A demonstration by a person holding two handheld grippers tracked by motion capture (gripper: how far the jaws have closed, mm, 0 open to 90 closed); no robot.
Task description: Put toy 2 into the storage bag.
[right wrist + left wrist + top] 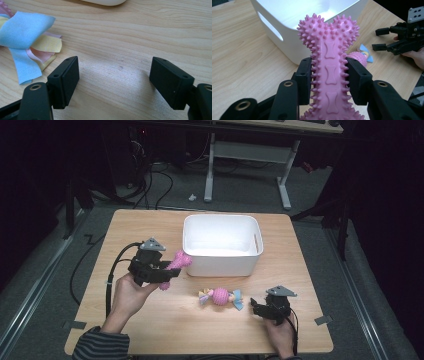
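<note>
Pink and knobbly, the bone toy (176, 265) sits clamped in the left hand-held gripper (167, 270) in the high view, its forked end poking out past the jaws toward the white tub (221, 262), which stands just beyond and to the right of that gripper. The tub's inside looks bare as far as can be seen. The left hand (127, 292) grips the tool from below, forearm in a striped sleeve (100, 345) coming up from the near edge. The right hand-held gripper (256, 306) rests low over the wooden worktop (150, 325) with its jaws apart, and a spiky pink ball toy with cloth tails (220, 296) lies just to its left.

From the left gripper view, the bone toy (329, 72) stands upright between the two black jaws, which press on its shaft from both sides. Its forked head rises in front of the tub (284, 32). Beyond and to the right, the ball toy (359, 56) peeks out beside the bone, and the right hand-held gripper (380, 38) shows farther off, open.

From the right gripper view, the jaws stand wide apart with bare worktop (120, 45) between them. The toy's blue and yellow cloth tails (27, 47) lie just left of the left jaw, not touching it.
</note>
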